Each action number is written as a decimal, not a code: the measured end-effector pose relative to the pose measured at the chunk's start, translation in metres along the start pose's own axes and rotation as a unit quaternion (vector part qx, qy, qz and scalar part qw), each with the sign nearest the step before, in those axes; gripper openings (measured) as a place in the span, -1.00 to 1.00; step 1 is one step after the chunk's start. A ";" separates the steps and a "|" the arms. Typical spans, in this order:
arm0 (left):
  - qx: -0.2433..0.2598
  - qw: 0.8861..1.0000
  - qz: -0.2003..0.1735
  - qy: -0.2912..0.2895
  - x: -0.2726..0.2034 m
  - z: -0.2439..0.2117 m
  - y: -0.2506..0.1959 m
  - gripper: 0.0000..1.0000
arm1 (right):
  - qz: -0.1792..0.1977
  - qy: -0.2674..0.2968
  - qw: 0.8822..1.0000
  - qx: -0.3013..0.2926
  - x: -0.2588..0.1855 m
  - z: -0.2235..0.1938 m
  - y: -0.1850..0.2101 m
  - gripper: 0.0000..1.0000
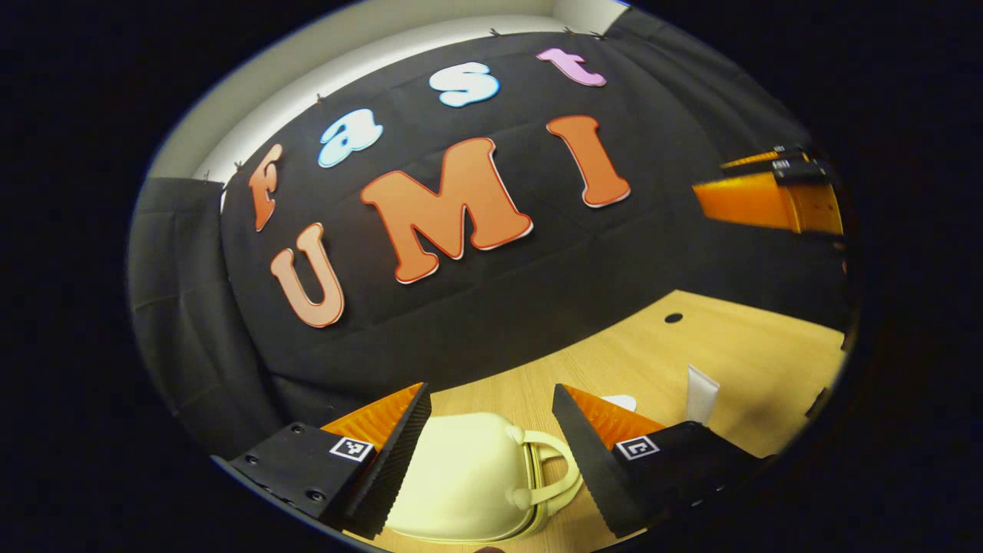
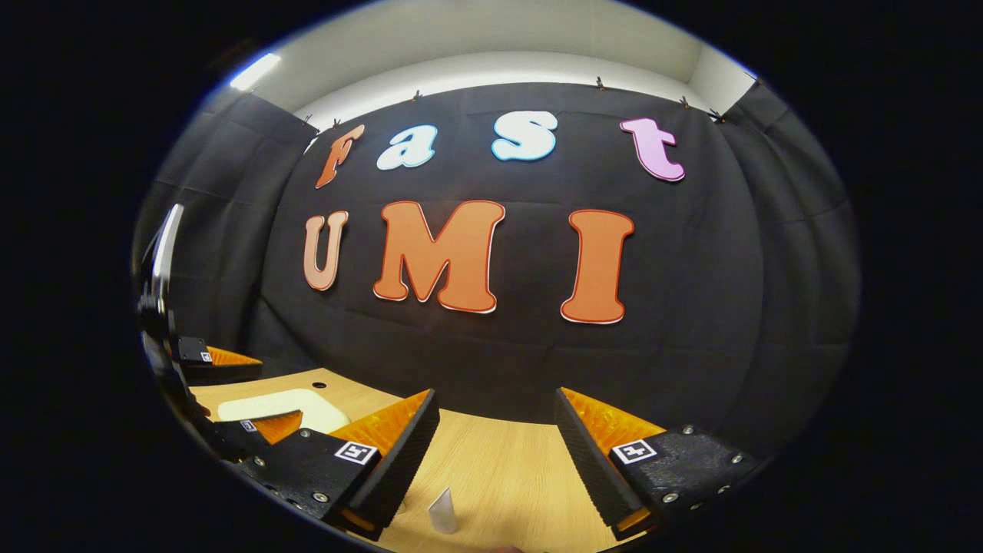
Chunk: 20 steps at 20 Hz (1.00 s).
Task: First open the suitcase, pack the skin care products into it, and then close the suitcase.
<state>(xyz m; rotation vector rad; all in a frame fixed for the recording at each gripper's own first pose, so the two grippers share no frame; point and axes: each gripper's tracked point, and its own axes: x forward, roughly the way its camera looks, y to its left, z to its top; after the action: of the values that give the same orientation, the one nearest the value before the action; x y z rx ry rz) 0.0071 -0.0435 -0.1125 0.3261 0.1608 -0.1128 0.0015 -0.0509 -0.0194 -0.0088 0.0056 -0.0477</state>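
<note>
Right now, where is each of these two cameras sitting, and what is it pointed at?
Left gripper view: rides on the left gripper, looking forward and down over its open jaws at the closed cream suitcase on the wooden table; the right gripper shows far off at the right edge.
Right gripper view: rides on the right gripper, jaws open, above a white tube; the left gripper shows at the left edge.
Shared: the table, suitcase, white tube and black cloth wall.
</note>
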 end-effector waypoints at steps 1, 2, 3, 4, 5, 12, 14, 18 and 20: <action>0.015 1.000 -0.012 0.017 0.005 -0.011 -0.007 0.97 | -0.002 0.007 1.000 0.002 0.002 -0.003 -0.004 0.91; 0.025 0.999 -0.026 0.033 0.008 -0.025 -0.016 0.96 | 0.001 0.008 1.000 0.007 0.003 -0.003 -0.005 0.92; 0.038 0.998 -0.036 0.048 0.012 -0.039 -0.024 0.94 | -0.001 0.008 1.000 0.006 0.005 -0.004 -0.010 0.91; 0.055 0.996 -0.041 0.060 0.015 -0.049 -0.029 0.95 | -0.007 0.007 1.000 0.000 0.006 -0.004 -0.018 0.91; 0.074 0.994 -0.049 0.071 0.016 -0.056 -0.035 0.94 | -0.014 0.006 1.000 -0.010 0.009 -0.004 -0.025 0.91; 0.139 0.978 -0.076 0.133 0.033 -0.118 -0.062 0.94 | -0.028 0.013 0.999 -0.023 0.018 -0.009 -0.049 0.91; 0.148 0.973 -0.076 0.159 0.037 -0.135 -0.063 0.94 | -0.029 0.014 0.999 -0.024 0.020 -0.009 -0.052 0.91; 0.183 0.960 -0.081 0.195 0.041 -0.155 -0.068 0.83 | -0.030 0.014 0.999 -0.026 0.020 -0.011 -0.056 0.91; 0.213 0.954 -0.085 0.191 0.045 -0.160 -0.073 0.79 | -0.029 0.021 0.999 -0.014 0.020 -0.015 -0.057 0.92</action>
<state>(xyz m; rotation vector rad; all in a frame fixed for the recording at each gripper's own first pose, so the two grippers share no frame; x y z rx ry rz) 0.0194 -0.0635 -0.2929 0.7657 0.5540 -0.2558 0.0190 -0.1085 -0.0337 -0.0350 0.0477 -0.1052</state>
